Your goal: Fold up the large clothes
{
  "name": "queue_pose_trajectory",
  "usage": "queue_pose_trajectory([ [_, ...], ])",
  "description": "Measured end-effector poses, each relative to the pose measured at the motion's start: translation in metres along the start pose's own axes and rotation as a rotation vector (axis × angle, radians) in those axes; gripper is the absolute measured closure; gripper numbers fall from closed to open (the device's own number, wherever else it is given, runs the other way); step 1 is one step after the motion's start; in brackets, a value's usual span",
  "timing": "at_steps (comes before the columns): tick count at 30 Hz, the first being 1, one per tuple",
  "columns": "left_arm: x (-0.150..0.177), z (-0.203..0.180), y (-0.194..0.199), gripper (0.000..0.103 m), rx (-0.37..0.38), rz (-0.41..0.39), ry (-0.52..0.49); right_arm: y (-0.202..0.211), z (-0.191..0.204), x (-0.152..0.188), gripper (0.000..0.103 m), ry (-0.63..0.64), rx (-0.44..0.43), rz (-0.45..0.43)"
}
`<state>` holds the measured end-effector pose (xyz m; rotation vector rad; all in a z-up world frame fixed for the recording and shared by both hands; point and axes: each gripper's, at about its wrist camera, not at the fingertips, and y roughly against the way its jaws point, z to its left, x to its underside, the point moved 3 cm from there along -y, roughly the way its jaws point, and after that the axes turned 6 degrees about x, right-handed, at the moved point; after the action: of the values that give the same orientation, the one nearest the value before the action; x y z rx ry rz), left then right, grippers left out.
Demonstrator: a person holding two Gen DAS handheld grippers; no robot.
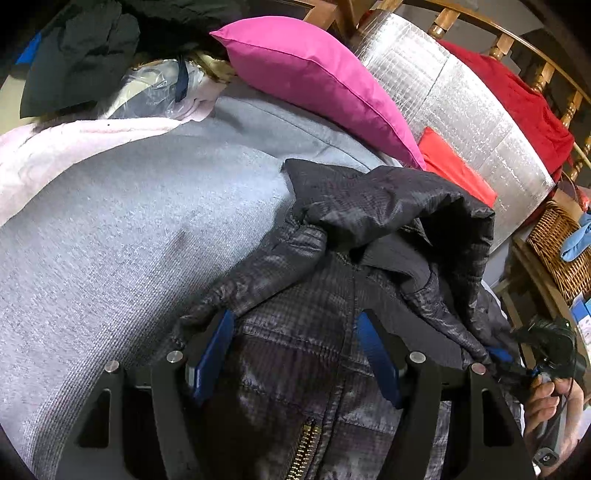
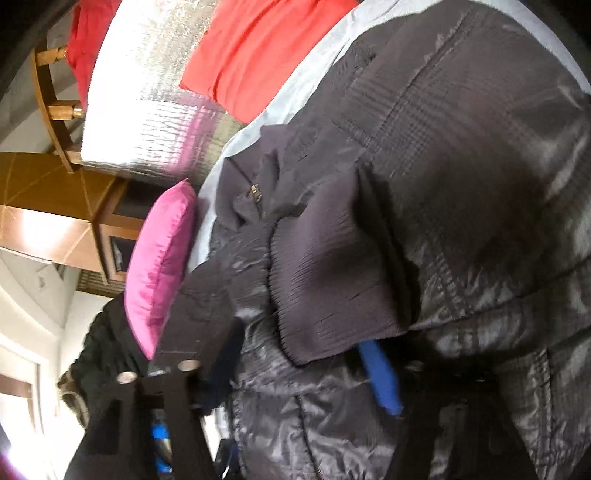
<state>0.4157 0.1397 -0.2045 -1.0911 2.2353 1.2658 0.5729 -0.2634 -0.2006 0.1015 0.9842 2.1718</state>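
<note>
Two claws on dark puffer jacket over grey bed: left claw apart straddling zipper, right claw clamped on sleeve cuff.

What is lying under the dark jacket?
The jacket lies on a grey cover, which shows left of it. Whatever is directly beneath the jacket is hidden.

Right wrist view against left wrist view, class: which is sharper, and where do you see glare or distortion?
Left wrist view: sharp, quilting on the dark jacket crisp, fisheye bending the wooden rail. Right wrist view: motion-blurred and rolled sideways, jacket cuff smeared, glare blown out at lower left, foil mat shining.
</note>
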Motion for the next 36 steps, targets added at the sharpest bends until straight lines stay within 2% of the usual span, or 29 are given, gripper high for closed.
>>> queue_pose_trajectory([
  [2,0.000,0.000,-0.001,0.033,-0.003,0.001,-0.002,0.004,0.008,-0.005,0.090,0.060,0.059,-0.026],
  [4,-0.001,-0.001,-0.002,0.033,-0.010,0.004,-0.007,0.019,0.028,-0.013,0.091,0.165,0.107,-0.095],
  [8,-0.001,-0.003,-0.003,0.033,-0.026,0.008,-0.018,0.086,0.095,-0.034,0.091,0.397,0.128,-0.289],
  [10,-0.001,-0.005,-0.005,0.033,-0.043,0.015,-0.029,0.116,0.114,-0.042,0.091,0.480,0.148,-0.383],
  [12,-0.002,-0.010,-0.005,0.033,-0.074,0.024,-0.051,0.131,0.116,-0.049,0.091,0.524,0.189,-0.426],
  [14,-0.004,-0.020,-0.005,0.033,-0.123,0.041,-0.086,0.121,0.103,-0.052,0.092,0.544,0.254,-0.413],
  [15,-0.006,-0.025,-0.001,0.033,-0.121,0.039,-0.083,0.108,0.088,-0.052,0.092,0.543,0.289,-0.384],
  [19,-0.030,-0.052,0.015,0.033,-0.049,-0.014,-0.084,0.054,0.021,-0.052,0.092,0.496,0.378,-0.255],
  [22,-0.060,-0.080,0.014,0.033,-0.032,-0.065,-0.149,0.037,-0.001,-0.056,0.092,0.462,0.359,-0.240],
  [25,-0.080,-0.097,-0.010,0.033,-0.058,-0.077,-0.212,0.034,-0.009,-0.057,0.091,0.462,0.333,-0.240],
  [28,-0.083,-0.095,-0.049,0.033,-0.123,-0.022,-0.236,0.032,-0.019,-0.053,0.091,0.467,0.322,-0.231],
  [32,-0.060,-0.075,-0.099,0.032,-0.263,0.100,-0.314,0.032,-0.025,-0.046,0.092,0.502,0.330,-0.227],
  [36,-0.056,-0.070,-0.103,0.030,-0.278,0.104,-0.331,0.024,-0.025,-0.041,0.092,0.542,0.361,-0.230],
])
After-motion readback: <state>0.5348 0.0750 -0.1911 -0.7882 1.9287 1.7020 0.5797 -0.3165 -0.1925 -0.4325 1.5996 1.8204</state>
